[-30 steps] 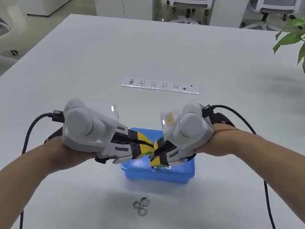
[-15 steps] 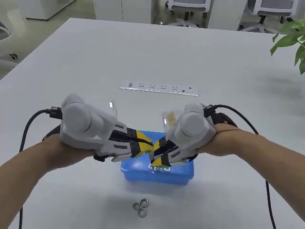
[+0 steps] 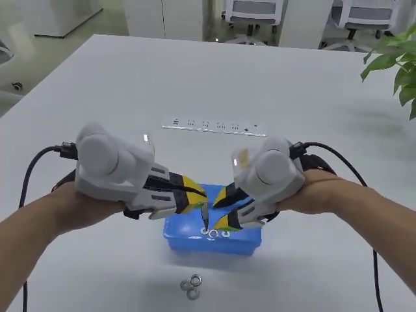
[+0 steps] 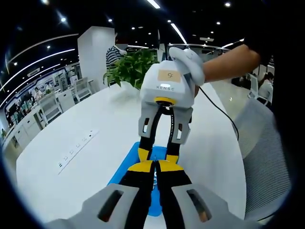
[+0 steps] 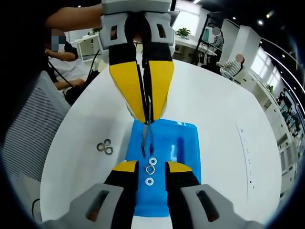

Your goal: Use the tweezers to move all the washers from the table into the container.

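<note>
My left gripper [image 3: 198, 195] [image 4: 155, 166] is shut on thin metal tweezers [image 3: 204, 218] [image 5: 144, 133], whose tips point down into the blue container [image 3: 214, 246] [image 5: 186, 138]. Three washers [image 5: 149, 181] [image 3: 214, 233] lie inside the container, just under the tweezer tips. My right gripper [image 3: 221, 209] [image 5: 152, 167] faces the left one over the container, its jaws open and holding nothing. Three more washers [image 3: 191, 285] [image 5: 105, 147] lie in a small cluster on the white table in front of the container.
A white power strip [image 3: 213, 125] lies on the table beyond the grippers. A green plant [image 3: 396, 58] stands at the far right edge. Office chairs stand behind the table. Black cables trail back from both grippers along the person's arms.
The two grippers were pressed together over the container. Now the right one has drawn back to the right with open jaws, and the tweezers stay in the left gripper.
</note>
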